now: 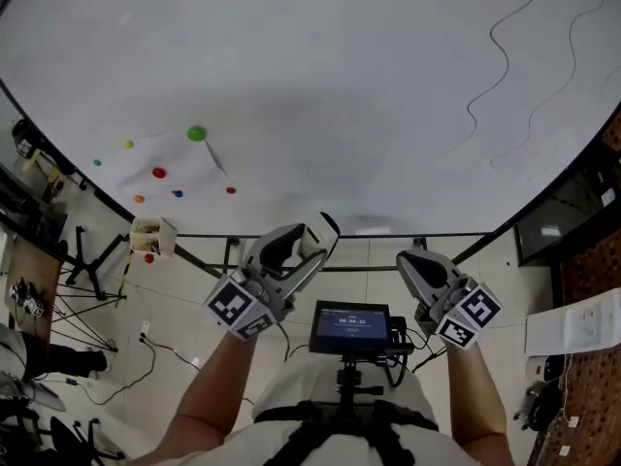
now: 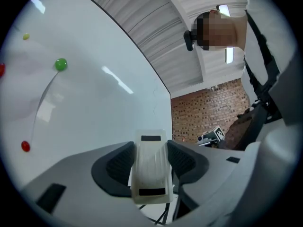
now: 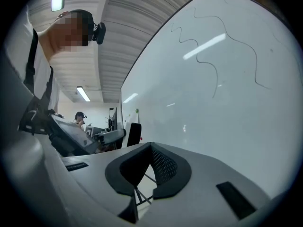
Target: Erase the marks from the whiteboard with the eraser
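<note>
Whiteboard [image 1: 320, 85] filled my head view, wavy marks [image 1: 500, 56] at its upper right, with the left gripper [image 1: 291, 250] and right gripper [image 1: 422, 265] near its lower edge. In the left gripper view, the pads pinched the white eraser [image 2: 150, 167]. In the right gripper view, I saw the pads pressed together on nothing.

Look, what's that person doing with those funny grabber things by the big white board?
A person stands at a whiteboard with a tool in each hand. The left tool is clamped on a white eraser. The right tool is shut and holds nothing. Neither tool touches the board right now. The thin wavy lines toward the board's upper right in the head view have not been wiped off yet.
</note>
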